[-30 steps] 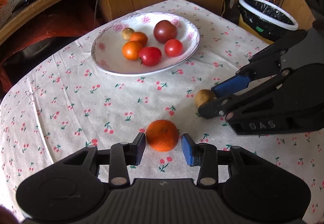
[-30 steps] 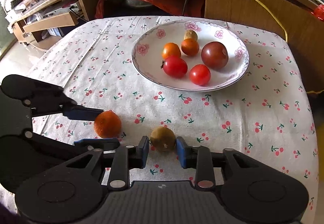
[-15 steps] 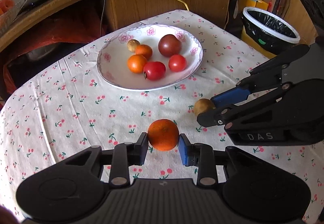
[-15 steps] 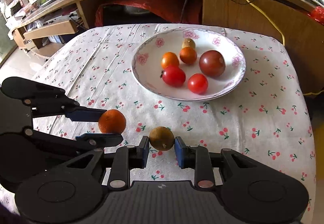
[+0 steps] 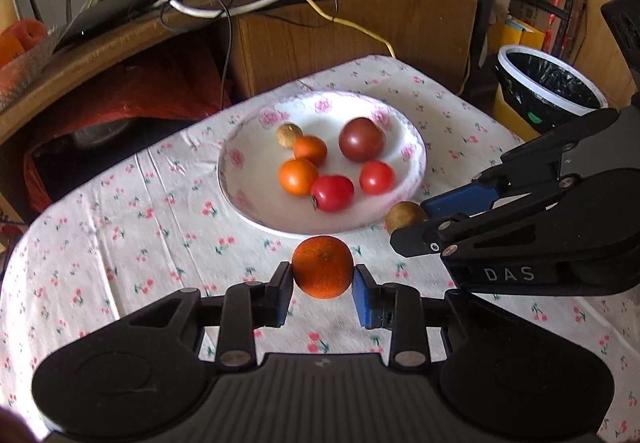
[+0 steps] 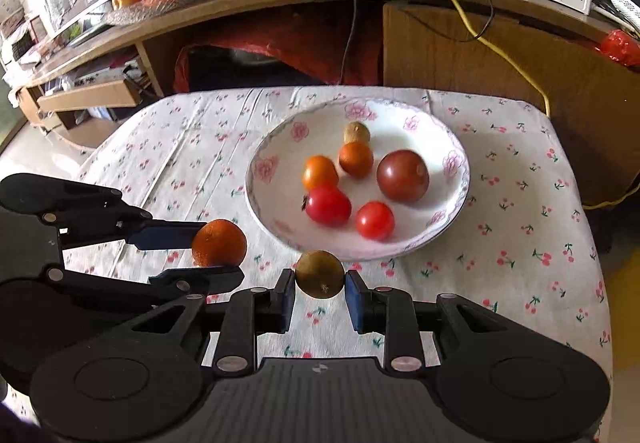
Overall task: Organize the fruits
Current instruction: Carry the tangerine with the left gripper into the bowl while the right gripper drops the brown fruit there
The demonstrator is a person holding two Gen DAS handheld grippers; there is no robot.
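Both tongs were loaded and up off the cloth. The left gripper was clamped on the mandarin, one pad pressed to each side of it, and the right gripper was pinched around the small brown fruit the same way. Neither fruit touched the flowered tablecloth; both hung just short of the near rim of the plate.

What mattered here was direction. The plate lay straight ahead of both pairs of fingers, a little farther out and lower, with the two tools side by side: mandarin on the left, brown fruit on the right, close together but apart. From the left wrist view the brown fruit sat right against the plate's edge, so the right hand looked slightly nearer to a drop.

The plate already carried a dark tomato, two red tomatoes, two small orange fruits and one more brown one, clustered from the middle to the far side. The bare white patch was at the near rim, on the side facing the grippers. My guess was that a short push forward would clear the rim, and the fruits, being round, could roll into the others on landing.
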